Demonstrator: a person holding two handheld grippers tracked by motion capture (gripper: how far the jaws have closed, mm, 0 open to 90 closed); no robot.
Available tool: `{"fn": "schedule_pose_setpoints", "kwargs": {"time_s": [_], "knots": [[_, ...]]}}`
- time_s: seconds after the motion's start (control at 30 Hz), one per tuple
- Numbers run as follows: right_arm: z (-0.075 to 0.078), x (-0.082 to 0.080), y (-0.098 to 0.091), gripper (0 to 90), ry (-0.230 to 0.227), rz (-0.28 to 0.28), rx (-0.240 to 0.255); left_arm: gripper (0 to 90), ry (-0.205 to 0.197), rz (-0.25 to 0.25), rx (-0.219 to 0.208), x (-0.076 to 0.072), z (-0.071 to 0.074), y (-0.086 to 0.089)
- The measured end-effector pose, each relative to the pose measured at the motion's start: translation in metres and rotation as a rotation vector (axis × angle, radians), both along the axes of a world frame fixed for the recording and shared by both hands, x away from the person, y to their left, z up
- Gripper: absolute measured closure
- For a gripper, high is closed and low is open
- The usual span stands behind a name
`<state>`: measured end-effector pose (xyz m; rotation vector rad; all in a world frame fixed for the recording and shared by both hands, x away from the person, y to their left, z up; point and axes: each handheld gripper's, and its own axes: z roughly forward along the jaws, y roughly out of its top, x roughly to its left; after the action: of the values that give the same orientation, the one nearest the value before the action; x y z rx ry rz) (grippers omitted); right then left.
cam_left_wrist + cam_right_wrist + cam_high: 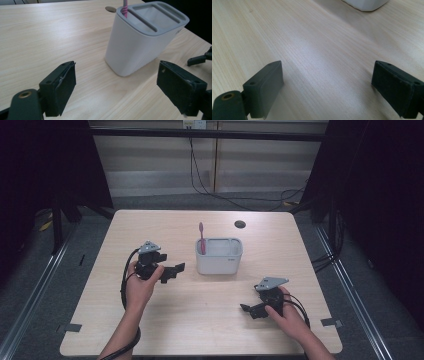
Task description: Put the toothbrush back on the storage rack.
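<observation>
A pink toothbrush point(202, 238) stands upright in the left slot of a white plastic holder with a grey slotted top point(219, 259) on the pale wooden table point(150, 227). The left gripper point(176, 270) is beside it, the right gripper point(246, 309) nearer the person; both have their jaws spread wide and empty.

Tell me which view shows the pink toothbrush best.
The high view: the pink toothbrush shows nearly whole, standing upright in the end slot of the white holder. The left gripper view catches just a short stretch of handle at the slot. The right gripper view gives the holder's base.
</observation>
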<state>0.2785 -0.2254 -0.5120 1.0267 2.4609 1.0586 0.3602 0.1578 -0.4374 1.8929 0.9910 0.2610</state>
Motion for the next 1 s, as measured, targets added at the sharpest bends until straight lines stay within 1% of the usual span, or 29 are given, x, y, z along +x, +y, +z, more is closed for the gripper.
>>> {"fn": "schedule_pose_setpoints", "kwargs": {"time_s": [0.1, 0.2, 0.37, 0.5, 0.57, 0.6, 0.7, 0.77, 1.0], "knots": [[0.0, 0.0, 0.0, 9.7, -0.001, 0.0, 0.0, 15.6, 0.002, -0.007, 0.017, -0.001, -0.003, 0.002], [0.0, 0.0, 0.0, 9.7, -0.001, 0.0, 0.0, 15.6, 0.004, -0.007, 0.016, -0.003, -0.007, 0.006], [0.0, 0.0, 0.0, 9.7, -0.001, 0.0, 0.0, 15.6, 0.007, -0.008, 0.026, -0.005, -0.013, 0.011], [0.0, 0.0, 0.0, 9.7, 0.0, 0.0, 0.0, 15.6, 0.008, -0.004, 0.02, -0.008, -0.017, 0.016], [0.0, 0.0, 0.0, 9.7, 0.0, 0.0, 0.0, 15.7, 0.006, -0.008, 0.031, -0.009, -0.019, 0.019], [0.0, 0.0, 0.0, 9.7, -0.001, 0.0, 0.0, 15.7, 0.007, -0.003, 0.023, -0.01, -0.02, 0.02], [0.0, 0.0, 0.0, 9.7, -0.001, 0.0, 0.0, 15.7, 0.009, -0.008, 0.04, -0.011, -0.023, 0.024], [0.0, 0.0, 0.0, 9.7, 0.0, 0.0, 0.0, 15.8, 0.016, -0.006, 0.038, -0.012, -0.026, 0.027], [0.0, 0.0, 0.0, 9.7, 0.0, 0.0, 0.0, 15.8, 0.017, -0.003, 0.043, -0.015, -0.032, 0.035]]}}
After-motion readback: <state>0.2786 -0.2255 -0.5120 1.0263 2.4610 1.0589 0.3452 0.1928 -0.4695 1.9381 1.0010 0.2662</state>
